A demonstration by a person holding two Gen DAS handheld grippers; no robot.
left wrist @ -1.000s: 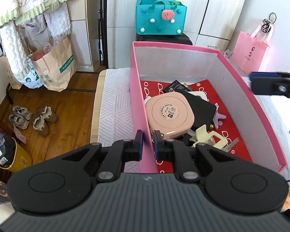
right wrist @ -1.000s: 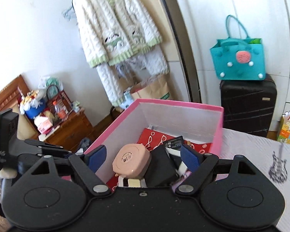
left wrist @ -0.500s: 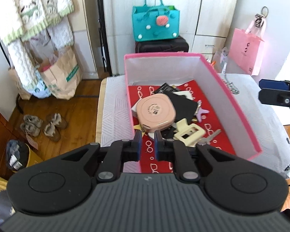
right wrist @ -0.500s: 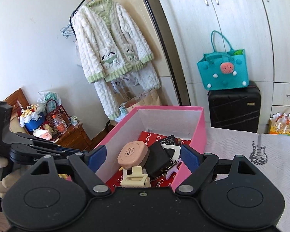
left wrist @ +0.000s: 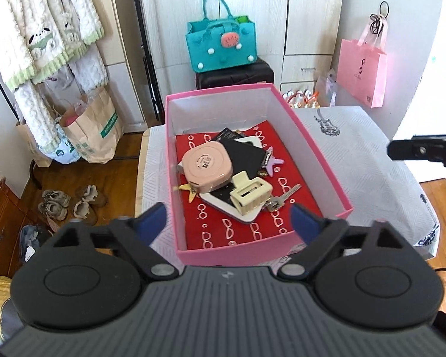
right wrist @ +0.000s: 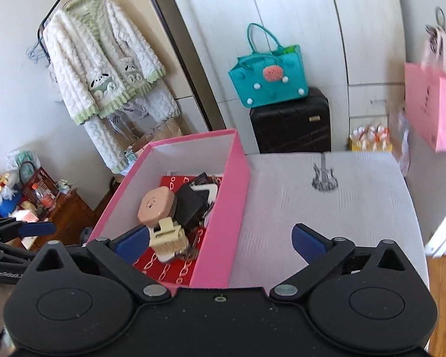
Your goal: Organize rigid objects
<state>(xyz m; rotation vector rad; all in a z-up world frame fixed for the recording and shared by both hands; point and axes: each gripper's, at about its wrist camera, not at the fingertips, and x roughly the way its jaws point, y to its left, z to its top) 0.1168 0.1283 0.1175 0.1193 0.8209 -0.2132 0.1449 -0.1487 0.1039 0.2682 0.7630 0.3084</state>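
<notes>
Rigid bits, incl. cream plastic claw clip (left wrist: 250,192) and round pink compact (left wrist: 207,165), sit piled in the pink cardboard box (left wrist: 321,160) on the white tablecloth (left wrist: 368,160). My left gripper (left wrist: 227,223) & right gripper (right wrist: 220,241) both spread wide, empty. I'd come in level, w/o nudging box walls.

White wardrobe (left wrist: 282,15), wooden floor (left wrist: 116,172), black suitcase (right wrist: 291,119)

Both wrist views overlook pink box (left wrist: 258,250), left nearer
</notes>
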